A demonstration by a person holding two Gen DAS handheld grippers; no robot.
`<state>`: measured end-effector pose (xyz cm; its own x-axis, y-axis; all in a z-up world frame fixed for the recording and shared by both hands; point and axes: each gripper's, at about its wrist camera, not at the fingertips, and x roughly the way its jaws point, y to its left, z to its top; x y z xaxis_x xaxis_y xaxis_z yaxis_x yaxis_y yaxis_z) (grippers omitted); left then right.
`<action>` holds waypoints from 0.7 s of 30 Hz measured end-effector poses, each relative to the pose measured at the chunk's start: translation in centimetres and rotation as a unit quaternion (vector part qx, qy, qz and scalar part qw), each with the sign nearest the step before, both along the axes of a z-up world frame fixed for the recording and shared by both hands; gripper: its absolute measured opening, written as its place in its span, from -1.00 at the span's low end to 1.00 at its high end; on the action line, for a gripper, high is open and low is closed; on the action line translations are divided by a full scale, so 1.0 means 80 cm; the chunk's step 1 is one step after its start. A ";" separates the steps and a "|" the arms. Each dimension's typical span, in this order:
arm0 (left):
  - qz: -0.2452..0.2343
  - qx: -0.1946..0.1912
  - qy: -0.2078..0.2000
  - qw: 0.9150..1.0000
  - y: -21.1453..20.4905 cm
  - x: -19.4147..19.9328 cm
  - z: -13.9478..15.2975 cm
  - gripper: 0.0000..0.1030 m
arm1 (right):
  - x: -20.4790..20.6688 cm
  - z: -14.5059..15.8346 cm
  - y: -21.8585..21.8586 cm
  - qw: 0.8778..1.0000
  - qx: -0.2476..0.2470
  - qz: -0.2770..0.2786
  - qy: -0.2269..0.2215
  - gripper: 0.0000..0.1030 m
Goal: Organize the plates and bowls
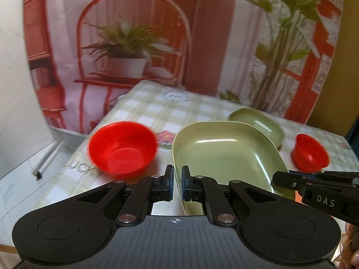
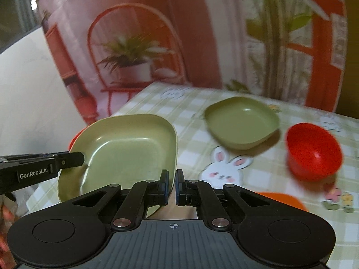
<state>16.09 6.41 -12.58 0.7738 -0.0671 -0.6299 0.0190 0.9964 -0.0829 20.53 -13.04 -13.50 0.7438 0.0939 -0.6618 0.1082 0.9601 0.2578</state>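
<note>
both hand-held grippers, left hand-held gripper (image 1: 177, 185) and right hand-held gripper (image 2: 172, 187), clench opposite rims of the near green plate (image 1: 224, 157) above the desk (image 2: 246, 174).

Your near square olive-green plate (image 1: 224, 157) looks like smooth plastic with a soft sheen; at its 1 o'clock, the second green square plate (image 2: 242, 123) looks the same. Both round red plastic bowls (image 1: 122, 149) (image 2: 314, 151) are glossy. The checked green-and-white tablecloth (image 2: 258, 174) reads as matt printed cloth. Your black matt plastic grippers (image 1: 177, 186) (image 2: 172, 187) carry bright metal pivot pins
</note>
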 end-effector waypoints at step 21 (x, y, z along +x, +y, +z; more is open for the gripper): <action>-0.091 -0.009 0.006 0.996 -0.107 0.017 -0.007 -0.85 | -0.082 0.008 -0.102 0.996 0.025 -0.090 -0.013 -0.88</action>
<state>17.45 -2.18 -13.11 0.7399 -0.2167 -0.6369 0.1978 0.9749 -0.1019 13.99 -21.19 -12.85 0.7688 -0.0106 -0.6394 0.2699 0.9118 0.3094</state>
